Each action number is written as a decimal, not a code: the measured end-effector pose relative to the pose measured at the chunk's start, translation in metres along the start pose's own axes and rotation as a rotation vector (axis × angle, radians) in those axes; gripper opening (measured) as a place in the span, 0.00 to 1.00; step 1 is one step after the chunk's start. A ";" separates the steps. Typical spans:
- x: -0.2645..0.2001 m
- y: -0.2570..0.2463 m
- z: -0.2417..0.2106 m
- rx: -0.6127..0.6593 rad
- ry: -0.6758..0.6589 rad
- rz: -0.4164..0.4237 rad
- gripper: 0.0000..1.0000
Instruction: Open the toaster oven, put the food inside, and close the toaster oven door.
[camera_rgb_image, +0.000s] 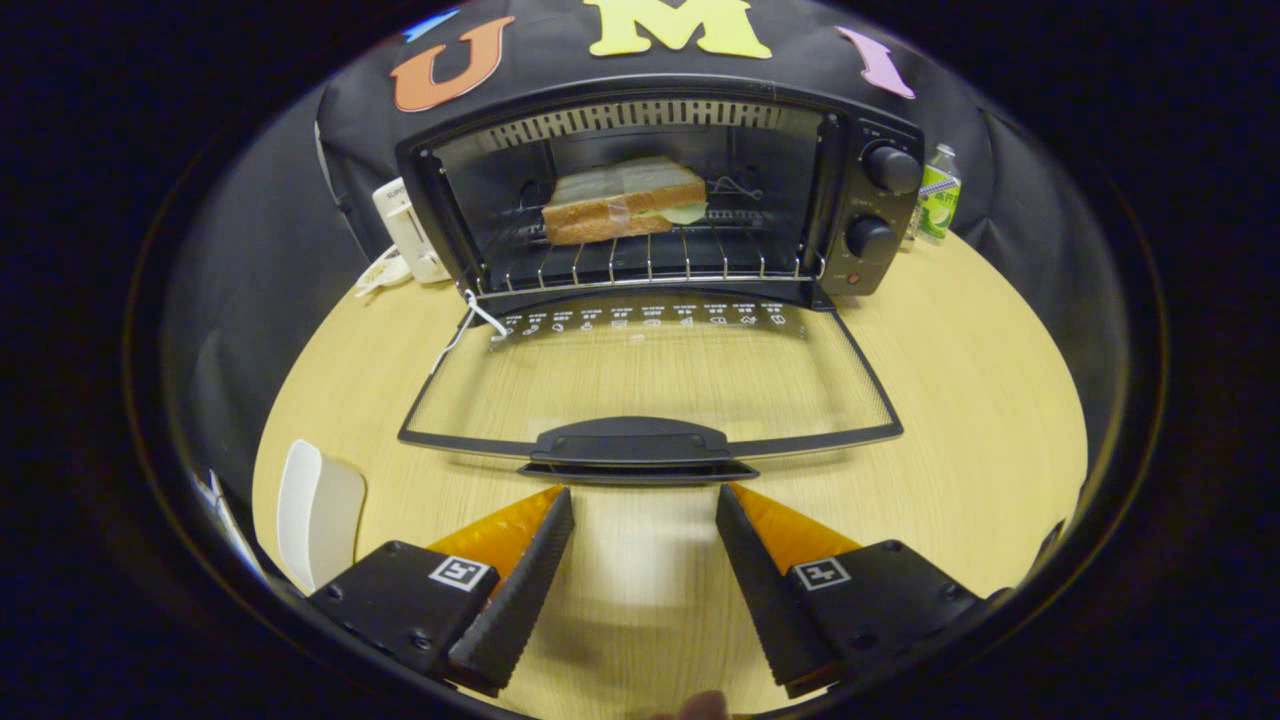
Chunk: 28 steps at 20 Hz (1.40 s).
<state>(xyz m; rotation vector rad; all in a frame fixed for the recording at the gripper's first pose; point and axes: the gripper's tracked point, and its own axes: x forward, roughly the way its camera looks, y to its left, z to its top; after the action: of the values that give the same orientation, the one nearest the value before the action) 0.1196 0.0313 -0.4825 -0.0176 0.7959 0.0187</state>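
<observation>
The hand-held gripper (645, 500) was spread wide and grasped nothing; its two fingers (520, 590) were set well apart over the bare tabletop (980, 420), with pale wood grain showing in the gap between them. Each finger tapered to a point and carried a ridged, saw-toothed inner face. Their tips lay just short of the door handle (635, 445) without touching it.

The toaster oven (660, 190) stood beyond the fingers at the far side of the tabletop, against the booth's dark cloth wall. Its door (650, 375) was folded fully down and lay flat toward the fingers, a glass pane in a thin dark frame through which the wood grain showed, with a row of small pale markings along the hinge edge. The handle was a broad, rounded dark bar on the edge nearest the fingers.

Inside the open cavity, the sandwich (622, 200) rested on the wire rack (650, 265), made of browned bread slices with a pale green filling at one end. A slotted metal strip ran along the cavity's top. Two round dark knobs (892, 168) sat one above the other on the control panel.

A white appliance (410, 228) stood beside the oven on one side, a small bottle (938, 195) with a green label on the other. A white curved object (318, 510) lay near the left finger.
</observation>
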 end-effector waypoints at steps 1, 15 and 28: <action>0.000 0.001 -0.001 0.005 0.003 0.000 0.95; -0.074 0.011 0.059 0.012 -0.127 -0.019 0.95; -0.199 -0.006 0.191 0.006 -0.455 -0.018 0.95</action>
<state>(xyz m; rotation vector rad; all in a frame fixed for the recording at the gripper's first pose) 0.1166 0.0274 -0.2065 -0.0137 0.3412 0.0028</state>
